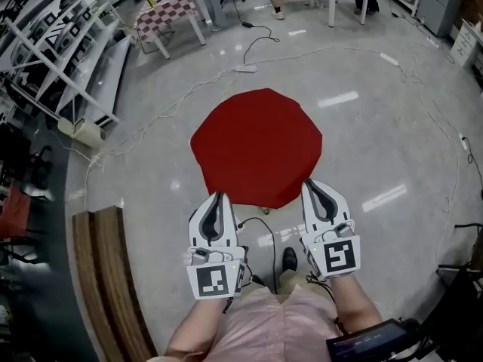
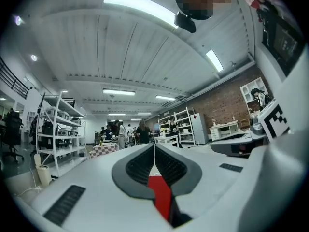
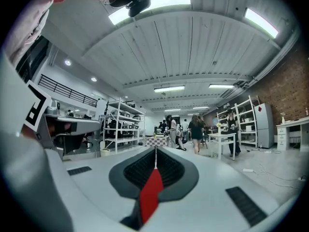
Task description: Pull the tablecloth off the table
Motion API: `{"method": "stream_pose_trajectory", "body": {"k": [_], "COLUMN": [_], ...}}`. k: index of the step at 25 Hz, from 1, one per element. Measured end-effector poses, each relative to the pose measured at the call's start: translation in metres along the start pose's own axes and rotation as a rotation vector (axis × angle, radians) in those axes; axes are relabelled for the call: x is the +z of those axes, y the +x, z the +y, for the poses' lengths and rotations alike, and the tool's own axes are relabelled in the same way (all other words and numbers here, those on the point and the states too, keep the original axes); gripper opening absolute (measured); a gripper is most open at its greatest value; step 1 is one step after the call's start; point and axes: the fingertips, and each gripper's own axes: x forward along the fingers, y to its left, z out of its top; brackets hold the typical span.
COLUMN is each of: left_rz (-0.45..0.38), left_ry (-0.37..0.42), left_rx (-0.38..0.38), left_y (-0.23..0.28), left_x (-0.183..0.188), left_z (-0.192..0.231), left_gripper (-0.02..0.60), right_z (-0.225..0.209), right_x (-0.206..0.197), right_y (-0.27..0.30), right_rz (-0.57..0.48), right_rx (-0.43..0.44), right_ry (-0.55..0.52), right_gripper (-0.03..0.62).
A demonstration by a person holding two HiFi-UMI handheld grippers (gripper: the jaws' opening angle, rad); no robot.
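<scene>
While tablecloth (image 1: 256,145) lies spread, left gripper (image 1: 219,196), right gripper (image 1: 309,182) clamp edge.

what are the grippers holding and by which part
Both pinch the red tablecloth by its near edge: left gripper at the left end, right gripper at the right.

The bare left forearm (image 1: 190,338) and right forearm (image 1: 356,302) reach forward side by side, holding the white-and-grey left gripper (image 1: 219,197) and its matching right gripper (image 1: 309,183) level, each with jaws clamped together on the red fabric tablecloth (image 1: 256,145).
</scene>
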Motion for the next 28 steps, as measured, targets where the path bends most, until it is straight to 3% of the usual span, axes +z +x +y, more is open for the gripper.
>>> {"method": "stream_pose_trajectory", "body": {"k": [7,14,21,28], "left_rz": [0.036,0.069,0.112,0.124], "left_ry": [0.012,0.017,-0.012,-0.033], "left_rx": [0.018,-0.012,-0.038,-0.088], "left_y": [0.028,0.048,0.057,0.059], "left_x": [-0.032,-0.065,-0.083,-0.157], "left_z": [0.002,0.021,0.036,0.059], "left_gripper": [0.031,0.031,0.032,0.032], "right_z": [-0.013,-0.01,-0.007,0.019], "right_x": [-0.032,-0.065,-0.066,-0.137], "right_y": [0.029,0.059,0.071,0.084], "right_rz": [0.017,0.058,0.083,0.145], "right_rx": [0.024,0.02,-0.002,-0.034], "right_ry": [0.02,0.048,0.032,0.024], "right_gripper": [0.02,0.02,0.02,0.021]}}
